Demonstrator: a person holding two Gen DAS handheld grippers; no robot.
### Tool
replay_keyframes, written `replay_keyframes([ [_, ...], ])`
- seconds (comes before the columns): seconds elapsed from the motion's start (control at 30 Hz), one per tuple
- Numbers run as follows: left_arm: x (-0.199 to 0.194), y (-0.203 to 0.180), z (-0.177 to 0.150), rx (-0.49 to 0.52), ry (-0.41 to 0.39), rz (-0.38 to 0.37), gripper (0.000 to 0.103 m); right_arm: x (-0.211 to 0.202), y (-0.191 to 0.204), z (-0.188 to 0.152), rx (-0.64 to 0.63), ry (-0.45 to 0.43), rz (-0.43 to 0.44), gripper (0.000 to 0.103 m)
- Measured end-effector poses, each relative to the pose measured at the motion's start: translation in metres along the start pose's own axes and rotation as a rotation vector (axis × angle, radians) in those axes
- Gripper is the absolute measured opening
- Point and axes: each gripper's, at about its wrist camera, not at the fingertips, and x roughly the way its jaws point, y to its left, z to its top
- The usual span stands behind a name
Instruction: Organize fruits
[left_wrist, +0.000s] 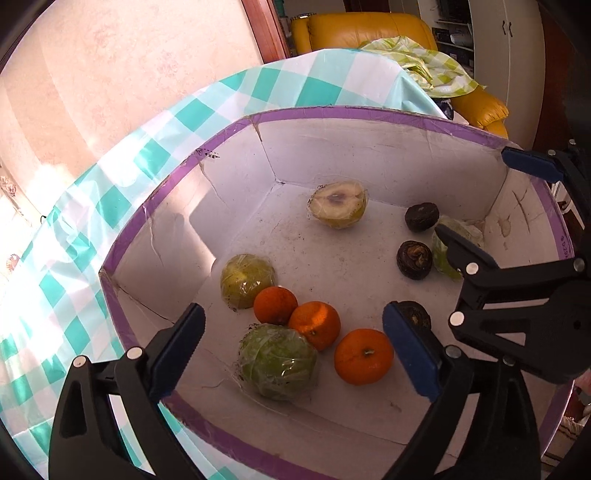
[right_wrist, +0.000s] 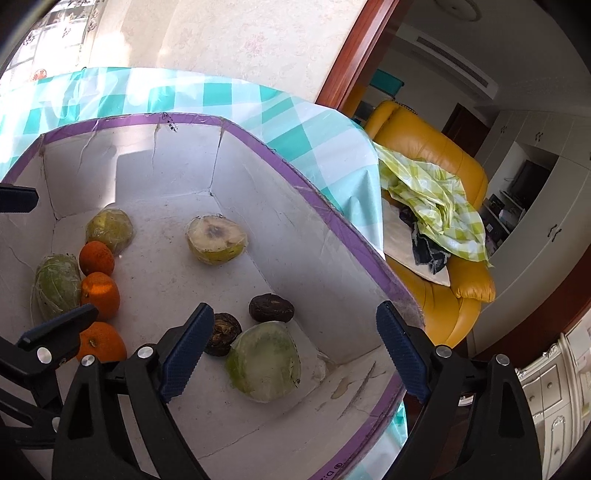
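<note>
A white box with a purple rim (left_wrist: 354, 110) (right_wrist: 258, 142) holds the fruit. Three oranges (left_wrist: 364, 356) (right_wrist: 100, 290) lie in a row beside a wrapped green fruit (left_wrist: 277, 362) (right_wrist: 57, 288) and a wrapped yellow-green one (left_wrist: 246, 280) (right_wrist: 109, 229). A wrapped cut half (left_wrist: 338, 205) (right_wrist: 216, 240) lies at the back. Dark round fruits (left_wrist: 414, 259) (right_wrist: 271, 308) lie near a pale wrapped fruit (right_wrist: 264, 360) in the corner. My left gripper (left_wrist: 293, 350) is open above the oranges. My right gripper (right_wrist: 290, 350) is open above the pale fruit, and also shows in the left wrist view (left_wrist: 476, 195).
The box sits on a table with a teal-and-white checked cloth (left_wrist: 92, 206) (right_wrist: 229, 96). A yellow armchair (right_wrist: 439, 236) (left_wrist: 369, 29) with a green checked cloth (right_wrist: 436, 195) on it stands past the table's far edge. A pale wall (left_wrist: 129, 55) is at the left.
</note>
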Motion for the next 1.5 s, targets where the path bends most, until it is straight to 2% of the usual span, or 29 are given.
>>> replay_keyframes([
  [0.13,-0.029,0.002,-0.012,-0.105,-0.111,0.013,0.101,-0.012,-0.009,-0.003,0.057,-0.051,0.002,0.089],
  [0.23,-0.047,0.007,-0.017,-0.17,-0.154,0.025,0.101,-0.022,-0.015,-0.006,0.097,-0.075,0.008,0.089],
  [0.33,-0.062,0.009,-0.02,-0.216,-0.163,0.094,0.101,-0.033,-0.023,-0.009,0.144,-0.089,0.024,0.089],
  [0.47,-0.074,0.006,-0.024,-0.216,-0.156,0.184,0.101,-0.049,-0.026,-0.013,0.171,-0.103,0.029,0.089],
  [0.5,-0.076,0.006,-0.026,-0.218,-0.153,0.172,0.101,-0.052,-0.026,-0.013,0.177,-0.099,0.034,0.089],
  [0.63,-0.07,0.011,-0.03,-0.286,-0.083,0.047,0.101,-0.064,-0.028,-0.018,0.198,-0.094,0.025,0.089],
  [0.93,-0.064,0.009,-0.031,-0.328,-0.059,-0.027,0.101,-0.073,-0.035,-0.022,0.21,-0.102,0.006,0.089],
  [1.5,-0.063,0.004,-0.03,-0.312,-0.058,-0.044,0.101,-0.068,-0.036,-0.023,0.207,-0.093,0.002,0.089],
])
